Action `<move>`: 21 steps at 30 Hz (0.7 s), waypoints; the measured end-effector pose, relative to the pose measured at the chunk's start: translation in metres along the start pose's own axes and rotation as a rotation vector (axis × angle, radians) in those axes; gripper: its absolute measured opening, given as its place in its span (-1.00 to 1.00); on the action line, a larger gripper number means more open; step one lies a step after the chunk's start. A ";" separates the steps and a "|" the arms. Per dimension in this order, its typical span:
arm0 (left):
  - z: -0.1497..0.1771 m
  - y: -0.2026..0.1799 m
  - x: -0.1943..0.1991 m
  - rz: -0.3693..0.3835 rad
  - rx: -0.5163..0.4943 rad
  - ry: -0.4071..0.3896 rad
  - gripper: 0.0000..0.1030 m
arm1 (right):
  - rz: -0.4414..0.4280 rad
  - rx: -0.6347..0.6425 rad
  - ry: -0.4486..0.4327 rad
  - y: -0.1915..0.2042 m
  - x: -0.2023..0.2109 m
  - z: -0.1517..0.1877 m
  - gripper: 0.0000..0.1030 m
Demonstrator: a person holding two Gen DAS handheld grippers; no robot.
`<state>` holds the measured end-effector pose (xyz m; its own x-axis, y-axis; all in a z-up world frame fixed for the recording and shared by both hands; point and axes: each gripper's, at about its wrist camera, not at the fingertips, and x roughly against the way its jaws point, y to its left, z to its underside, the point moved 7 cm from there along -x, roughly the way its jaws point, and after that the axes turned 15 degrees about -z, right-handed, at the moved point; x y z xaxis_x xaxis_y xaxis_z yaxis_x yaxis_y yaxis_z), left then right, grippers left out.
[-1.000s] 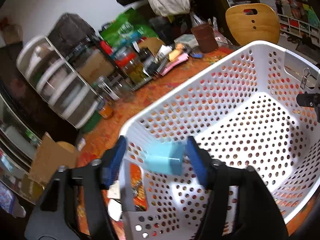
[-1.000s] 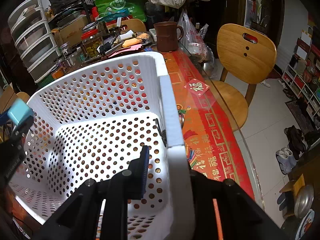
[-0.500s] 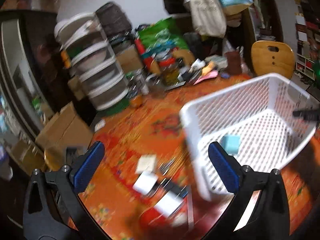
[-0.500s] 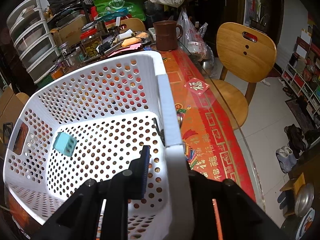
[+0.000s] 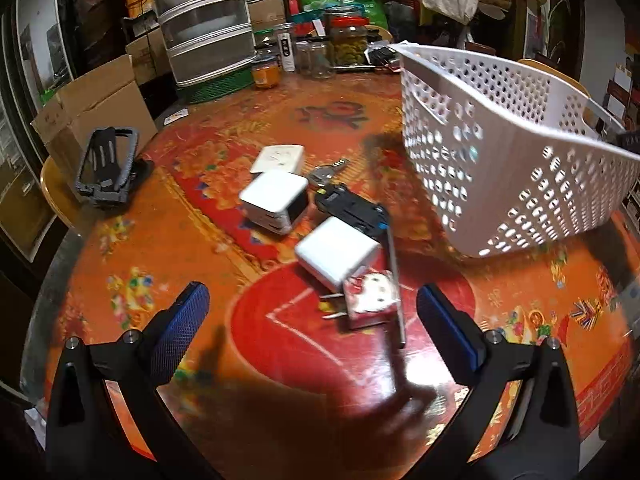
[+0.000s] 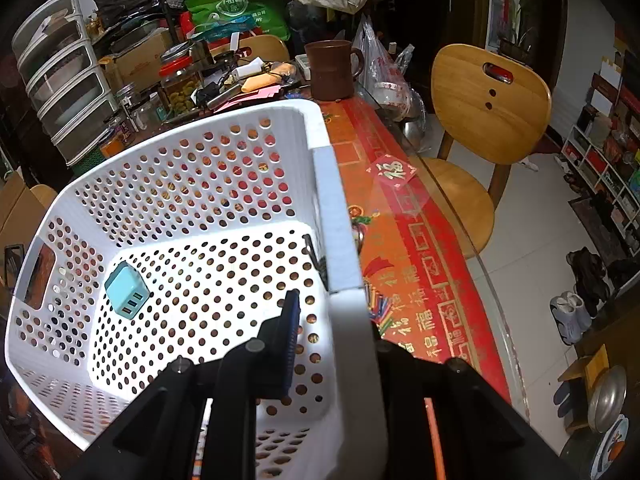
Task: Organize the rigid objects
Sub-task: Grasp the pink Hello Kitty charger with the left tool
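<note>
Left wrist: left hand-held gripper (image 5: 312, 322) gapes wide, empty; right hand-held gripper (image 6: 332, 344) apparently pinches the basket (image 6: 340, 240) wall.

- Bright light is falling on the floor of the white basket (image 6: 192, 280), leaving its walls dimmer.
- Motion blur is smearing the tablecloth (image 5: 280, 360) below the white charger (image 5: 338, 256).
- Fisheye bending is curving both views, with corners going black.

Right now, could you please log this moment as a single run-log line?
left gripper: open, above white charger | right gripper: shut on basket wall | blue charger: in basket | status: next pick pending
</note>
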<state>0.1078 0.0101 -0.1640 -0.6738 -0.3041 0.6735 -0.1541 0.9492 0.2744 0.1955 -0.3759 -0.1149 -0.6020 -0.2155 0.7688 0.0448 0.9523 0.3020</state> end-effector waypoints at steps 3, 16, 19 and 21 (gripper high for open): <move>0.003 -0.007 -0.002 0.013 0.028 0.008 0.96 | 0.004 0.002 0.000 0.000 0.000 0.000 -0.66; 0.000 -0.024 -0.026 0.055 0.034 0.083 -0.08 | -0.002 0.004 0.004 0.001 -0.001 -0.001 -0.66; 0.002 -0.022 -0.027 0.060 0.044 0.090 -0.17 | -0.002 0.003 0.002 0.001 -0.001 -0.001 -0.66; 0.003 -0.017 -0.026 0.053 0.056 0.088 -0.17 | -0.002 0.003 0.003 0.001 -0.001 -0.001 -0.66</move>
<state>0.1255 0.0019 -0.1882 -0.6165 -0.2566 0.7444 -0.1615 0.9665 0.1994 0.1967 -0.3751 -0.1150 -0.5993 -0.2183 0.7702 0.0408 0.9525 0.3017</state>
